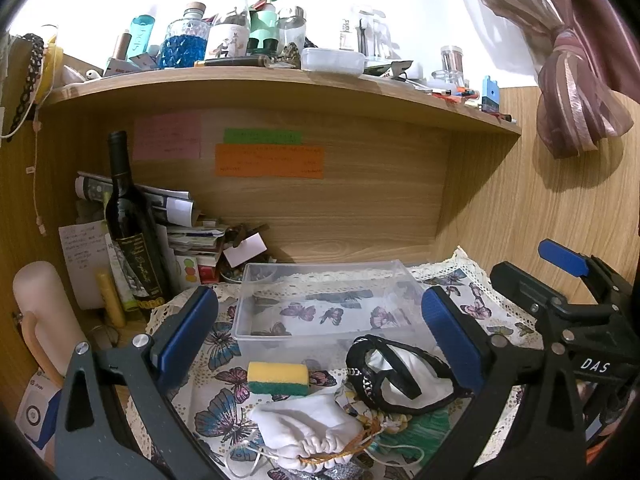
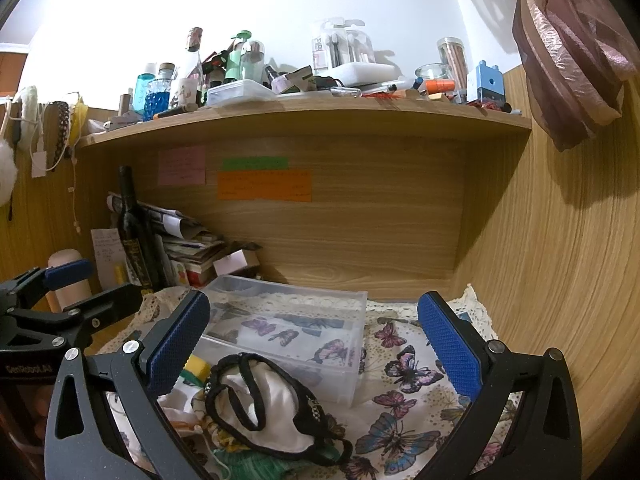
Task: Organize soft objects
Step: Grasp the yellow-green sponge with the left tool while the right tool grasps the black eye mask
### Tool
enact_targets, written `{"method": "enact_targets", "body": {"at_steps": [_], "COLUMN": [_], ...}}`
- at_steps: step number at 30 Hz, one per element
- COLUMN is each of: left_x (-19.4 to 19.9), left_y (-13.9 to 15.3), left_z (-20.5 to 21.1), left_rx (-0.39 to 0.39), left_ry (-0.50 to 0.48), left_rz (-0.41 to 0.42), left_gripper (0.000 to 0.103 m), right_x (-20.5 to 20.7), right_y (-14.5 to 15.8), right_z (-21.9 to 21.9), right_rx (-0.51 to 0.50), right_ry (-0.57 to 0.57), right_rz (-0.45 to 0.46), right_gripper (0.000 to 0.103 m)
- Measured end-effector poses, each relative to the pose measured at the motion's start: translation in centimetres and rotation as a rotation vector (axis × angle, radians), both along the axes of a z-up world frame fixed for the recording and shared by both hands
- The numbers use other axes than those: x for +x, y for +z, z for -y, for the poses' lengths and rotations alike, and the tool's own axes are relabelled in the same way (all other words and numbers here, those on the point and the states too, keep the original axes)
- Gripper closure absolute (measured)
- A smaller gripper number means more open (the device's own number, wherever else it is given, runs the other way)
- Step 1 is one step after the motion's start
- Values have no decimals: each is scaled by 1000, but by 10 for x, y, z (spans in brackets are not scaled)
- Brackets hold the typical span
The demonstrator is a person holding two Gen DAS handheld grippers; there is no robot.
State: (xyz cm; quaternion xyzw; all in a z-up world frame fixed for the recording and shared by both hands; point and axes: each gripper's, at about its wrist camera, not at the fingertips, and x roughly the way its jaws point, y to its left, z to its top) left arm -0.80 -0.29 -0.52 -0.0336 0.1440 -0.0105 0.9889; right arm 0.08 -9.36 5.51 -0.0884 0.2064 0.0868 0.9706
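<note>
A clear plastic box (image 1: 248, 308) stands empty on the butterfly cloth; it also shows in the right wrist view (image 2: 352, 372). In front of it lie a yellow-green sponge (image 1: 278, 378), a white drawstring pouch (image 1: 308, 432), a white cloth item with black trim (image 1: 404, 376) and something green knitted (image 1: 420, 424). My left gripper (image 1: 320, 328) is open and empty above these. My right gripper (image 2: 316, 344) is open and empty over the black-trimmed cloth (image 2: 268, 412); the sponge (image 2: 196, 368) peeks out by its left finger.
A wine bottle (image 1: 132, 232), stacked papers (image 1: 188, 232) and a cream cylinder (image 1: 44, 312) crowd the back left. A cluttered wooden shelf (image 1: 280, 88) overhangs the desk. Wood panels close the right side. A curtain (image 1: 576, 92) hangs at top right.
</note>
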Motion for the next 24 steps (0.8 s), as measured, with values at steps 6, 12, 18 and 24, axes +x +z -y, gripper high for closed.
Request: {"method": "enact_targets", "body": {"at_steps": [6, 12, 18, 24], "left_x": [5, 23, 40, 58], "left_y": [-4, -23, -53, -82], "left_z": [-4, -25, -45, -61], "left_rx": [-15, -60, -71, -101], "left_ry": [-22, -20, 12, 21], "left_rz": [-16, -112, -252, -380], "left_gripper": [0, 2, 18, 20], "right_x": [4, 16, 30, 38], "right_y": [-6, -25, -54, -78], "right_z": [1, 9, 15, 17], "right_rx": [-1, 3, 9, 32], "right_ry": [18, 48, 69, 80], "right_rz": [-10, -92, -236, -351], "right_gripper": [0, 0, 6, 8]}}
